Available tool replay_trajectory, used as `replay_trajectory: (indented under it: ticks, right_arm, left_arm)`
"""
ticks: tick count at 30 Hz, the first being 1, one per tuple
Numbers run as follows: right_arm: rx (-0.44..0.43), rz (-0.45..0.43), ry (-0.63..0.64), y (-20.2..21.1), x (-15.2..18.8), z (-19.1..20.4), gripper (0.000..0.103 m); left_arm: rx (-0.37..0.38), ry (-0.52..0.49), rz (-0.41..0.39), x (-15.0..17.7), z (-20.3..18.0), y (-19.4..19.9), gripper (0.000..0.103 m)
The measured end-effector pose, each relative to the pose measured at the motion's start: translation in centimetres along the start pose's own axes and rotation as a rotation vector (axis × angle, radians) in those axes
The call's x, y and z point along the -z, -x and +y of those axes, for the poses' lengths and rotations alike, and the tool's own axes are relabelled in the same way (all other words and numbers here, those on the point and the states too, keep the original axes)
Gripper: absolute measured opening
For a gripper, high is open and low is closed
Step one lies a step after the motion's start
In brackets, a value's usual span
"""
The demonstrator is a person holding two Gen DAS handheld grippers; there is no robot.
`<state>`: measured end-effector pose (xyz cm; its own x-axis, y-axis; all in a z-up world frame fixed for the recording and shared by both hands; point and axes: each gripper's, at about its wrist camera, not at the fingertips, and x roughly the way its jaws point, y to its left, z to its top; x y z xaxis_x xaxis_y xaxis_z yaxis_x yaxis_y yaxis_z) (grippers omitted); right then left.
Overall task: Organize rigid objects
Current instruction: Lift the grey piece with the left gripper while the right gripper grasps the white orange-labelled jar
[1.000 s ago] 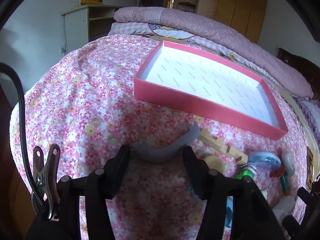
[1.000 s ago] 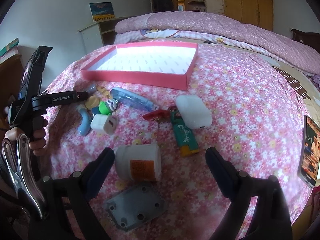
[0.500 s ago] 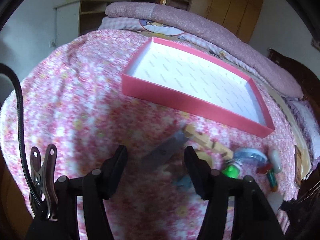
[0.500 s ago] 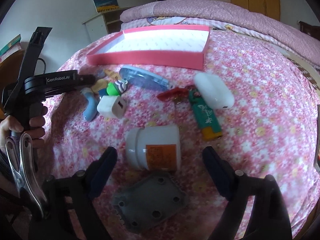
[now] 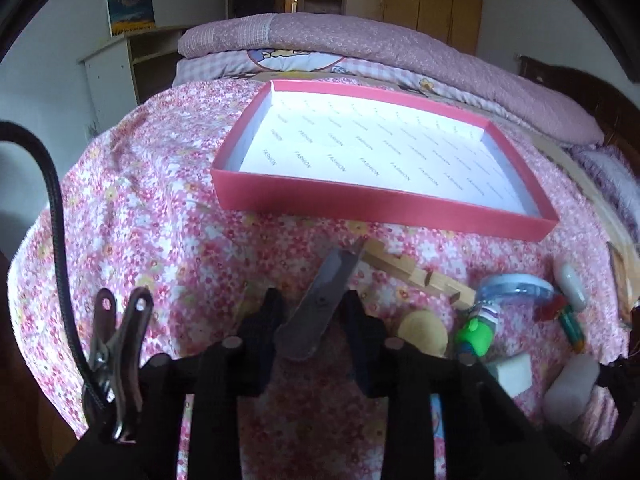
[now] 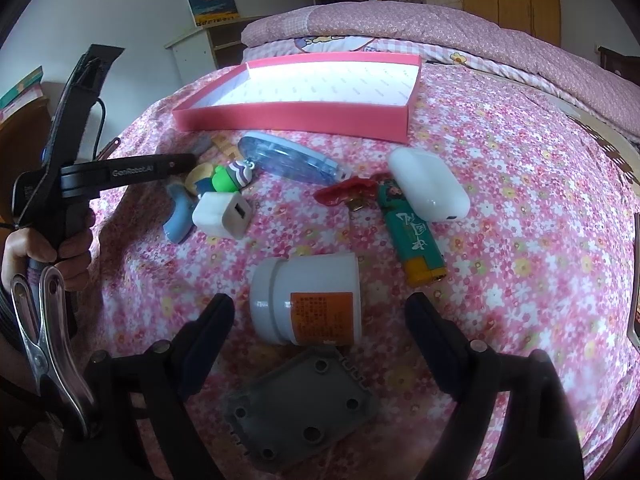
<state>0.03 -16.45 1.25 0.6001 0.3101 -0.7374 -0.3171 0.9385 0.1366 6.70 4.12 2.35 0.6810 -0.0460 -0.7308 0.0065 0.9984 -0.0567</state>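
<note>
My left gripper (image 5: 312, 308) is shut on a grey metal clip-like piece (image 5: 320, 304) and holds it above the flowered bedspread, in front of the empty pink tray (image 5: 376, 204). In the right wrist view the left gripper (image 6: 188, 160) is at the left, near the tray (image 6: 296, 118). My right gripper (image 6: 320, 320) is open, with a white jar (image 6: 308, 300) lying on its side between the fingers. A grey plate (image 6: 304, 404) lies just below the jar.
On the bedspread lie a white charger cube (image 6: 222, 212), a green toy figure (image 6: 230, 174), a blue clear case (image 6: 288, 158), a white earbud case (image 6: 428, 182), a green lighter (image 6: 412, 236), a red wrapper (image 6: 346, 192) and a wooden clip (image 5: 416, 276). A folded quilt (image 5: 380, 44) lies behind the tray.
My left gripper has closed on the grey piece and lifted it, turning it to point toward the tray. My right gripper has moved a little closer to the white jar.
</note>
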Motion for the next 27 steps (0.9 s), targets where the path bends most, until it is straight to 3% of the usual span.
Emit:
replay_trajectory:
  ticks: [5, 8, 10, 22, 26, 27]
  right_arm:
    - [0.009, -0.003, -0.007, 0.0, 0.0, 0.0, 0.090]
    - [0.012, -0.004, -0.014, 0.1, 0.0, 0.0, 0.090]
    - [0.014, -0.004, -0.020, 0.2, 0.1, -0.1, 0.089]
    - [0.036, -0.007, -0.046, 0.1, 0.1, 0.1, 0.088]
    - [0.050, -0.013, -0.050, 0.1, 0.1, 0.1, 0.080]
    - [0.054, -0.015, -0.053, 0.2, 0.1, 0.0, 0.071]
  left_arm:
    - [0.116, -0.010, 0.018, -0.2, -0.7, -0.3, 0.030]
    - [0.075, -0.054, -0.004, -0.3, -1.6, -0.6, 0.028]
    - [0.060, -0.059, -0.010, -0.3, -1.7, -0.6, 0.018]
    - [0.111, 0.020, -0.032, 1.0, -0.2, 2.3, 0.018]
    - [0.133, 0.028, -0.043, 1.3, -0.3, 3.2, 0.018]
    - [0.136, 0.027, -0.045, 1.6, -0.3, 3.5, 0.018]
